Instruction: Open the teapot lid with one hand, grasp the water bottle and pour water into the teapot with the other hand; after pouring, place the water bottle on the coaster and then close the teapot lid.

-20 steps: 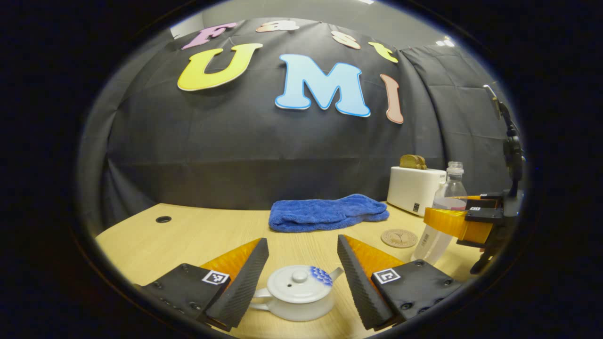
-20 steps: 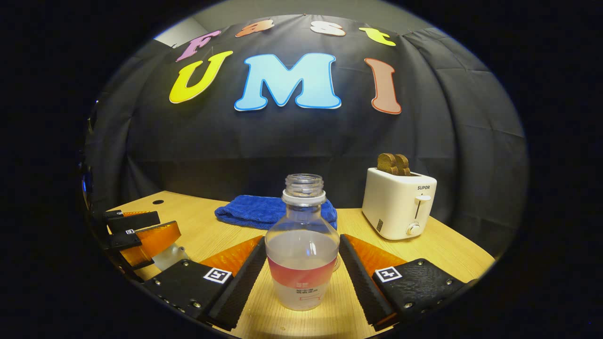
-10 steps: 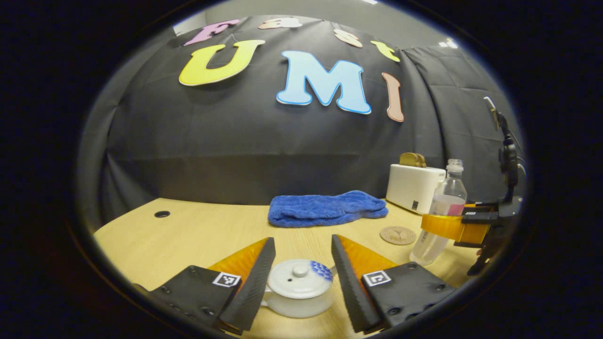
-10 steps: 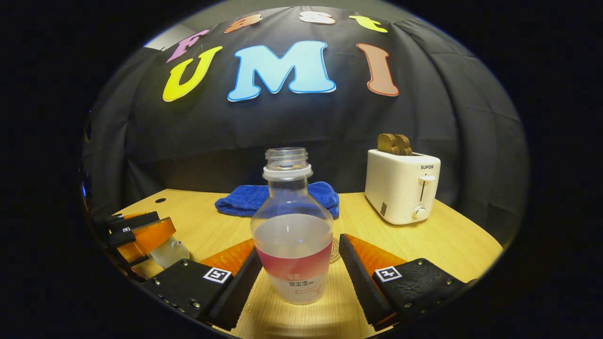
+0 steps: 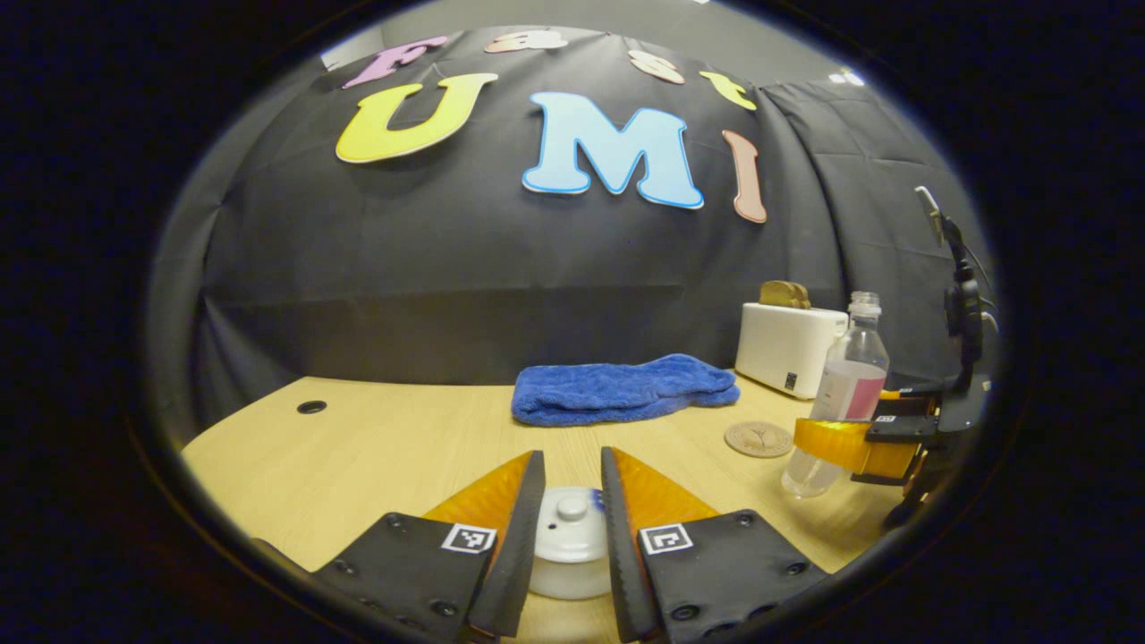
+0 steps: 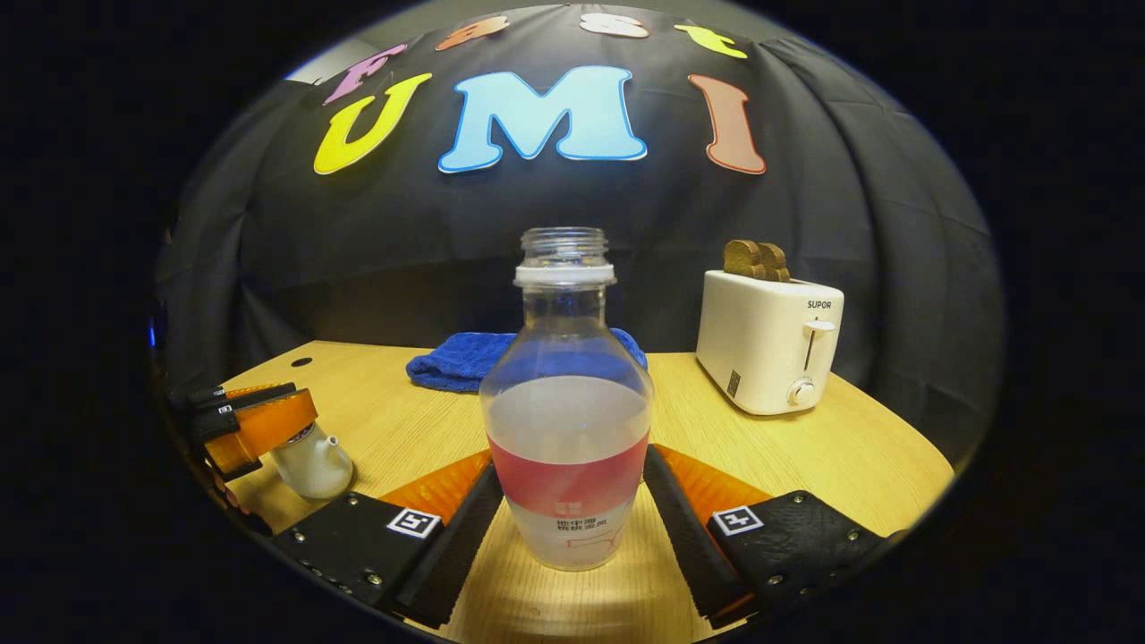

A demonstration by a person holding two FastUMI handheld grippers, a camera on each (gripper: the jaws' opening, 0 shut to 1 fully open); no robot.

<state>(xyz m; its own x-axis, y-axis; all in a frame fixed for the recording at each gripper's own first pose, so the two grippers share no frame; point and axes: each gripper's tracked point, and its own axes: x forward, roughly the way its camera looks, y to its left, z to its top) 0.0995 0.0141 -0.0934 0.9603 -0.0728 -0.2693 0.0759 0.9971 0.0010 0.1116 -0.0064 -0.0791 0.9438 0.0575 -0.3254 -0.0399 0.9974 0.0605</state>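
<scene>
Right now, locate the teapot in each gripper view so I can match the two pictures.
Left gripper view: the teapot sits bottom centre, between this gripper's own fingers, lid on.
Right gripper view: it is at the far left edge, its top hidden under the other gripper, spout pointing right.
Shared landmark: the blue towel lying by the back wall.

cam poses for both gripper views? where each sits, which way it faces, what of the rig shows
Left gripper view: rides the left tool, low over the table, facing the booth wall; its fingers flank the teapot lid.
Right gripper view: rides the right tool, same heading; its fingers flank the water bottle.
Shared: blue towel, toaster, the bottle, and each shows the other tool: right, left.
</scene>
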